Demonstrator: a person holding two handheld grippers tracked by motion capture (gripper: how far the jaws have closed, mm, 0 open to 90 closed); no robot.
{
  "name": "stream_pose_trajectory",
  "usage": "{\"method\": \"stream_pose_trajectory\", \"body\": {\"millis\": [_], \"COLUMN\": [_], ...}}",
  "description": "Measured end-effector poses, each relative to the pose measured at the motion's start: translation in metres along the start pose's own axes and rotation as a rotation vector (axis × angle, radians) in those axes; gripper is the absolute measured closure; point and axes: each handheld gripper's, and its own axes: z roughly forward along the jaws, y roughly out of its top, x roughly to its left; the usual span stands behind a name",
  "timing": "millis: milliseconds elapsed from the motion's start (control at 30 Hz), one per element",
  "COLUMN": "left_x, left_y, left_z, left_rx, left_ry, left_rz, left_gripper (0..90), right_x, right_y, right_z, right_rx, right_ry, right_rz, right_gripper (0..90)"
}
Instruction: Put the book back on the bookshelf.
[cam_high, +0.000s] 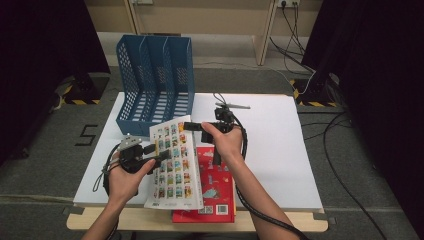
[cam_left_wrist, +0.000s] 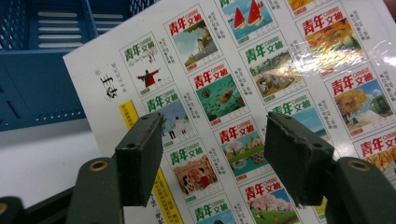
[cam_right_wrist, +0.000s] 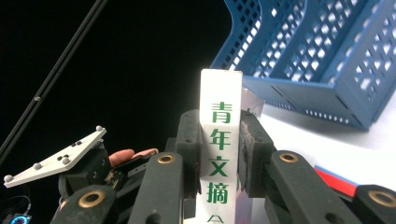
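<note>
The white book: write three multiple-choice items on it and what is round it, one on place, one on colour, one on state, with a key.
1. Where is the file rack?
A. behind the white book
B. under the table
C. on the red book

2. What colour is the rack?
A. green
B. blue
C. yellow

3. What grips the white book?
A. the left gripper
B. neither gripper
C. the right gripper

Key: 1 A, the high view shows the rack at the table's far left, beyond the book. 2 B, its mesh walls are blue. 3 C, the right gripper's pads press on the spine, while the left gripper's pads stand apart before the cover.
</note>
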Motion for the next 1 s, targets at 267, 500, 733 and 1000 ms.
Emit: {"method": "stream_pose_trajectory", "body": {"millis": [267,500,733,1000], "left_x": [-0.004,-0.011,-0.024,-0.028], "left_y": [0.003,0.008,0.016,0.021], "left_z": [-0.004,-0.01,-0.011,-0.013], "left_rx": [-0.036,-0.09,-0.141,-0.166], "left_ry": [-0.013,-0.029,-0.043,-0.047], "left_rz": [0.0,0.012,0.043,0.055], "left_gripper": [35.1,32.2,27.5,28.0], "right_x": [0.016,0.03,0.043,0.05], "right_y": [0.003,0.006,0.008,0.011], "right_z": [-0.001,-0.006,-0.009,-0.018], "right_rx": [-0.052,-0.128,-0.205,-0.26], "right_ry": [0.0,-0.006,-0.024,-0.027], "right_rz": [-0.084,-0.157,-0.233,-0.303], "right_gripper": [74.1,74.2,74.3,74.3]}}
